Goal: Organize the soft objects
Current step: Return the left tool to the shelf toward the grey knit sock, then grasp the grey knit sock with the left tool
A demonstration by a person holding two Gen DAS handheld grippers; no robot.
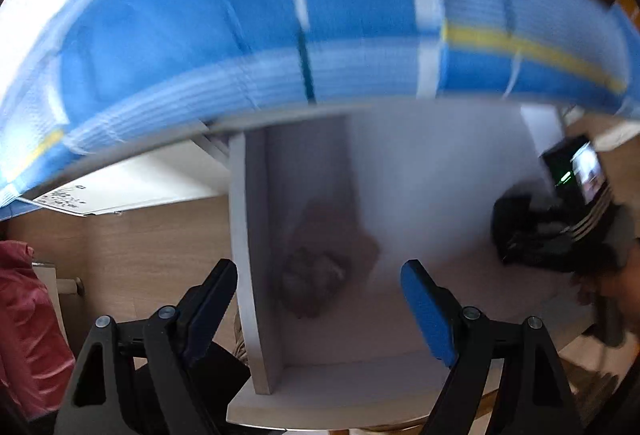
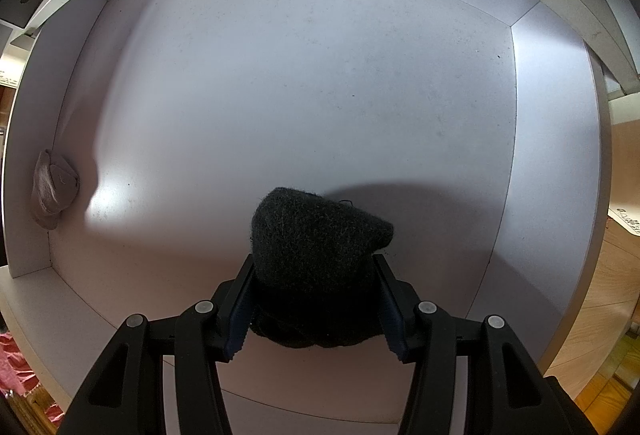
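Right wrist view: right gripper [image 2: 316, 309] fingers clamp dark knit bundle [image 2: 316, 243]; set beside beige bundle [image 2: 54, 189], left gripper [image 1: 320, 311] open, empty.

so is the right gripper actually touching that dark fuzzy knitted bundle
Touching. The right wrist view shows the right gripper with both blue pads pressed against the sides of the dark fuzzy knitted bundle, no gap on either side.
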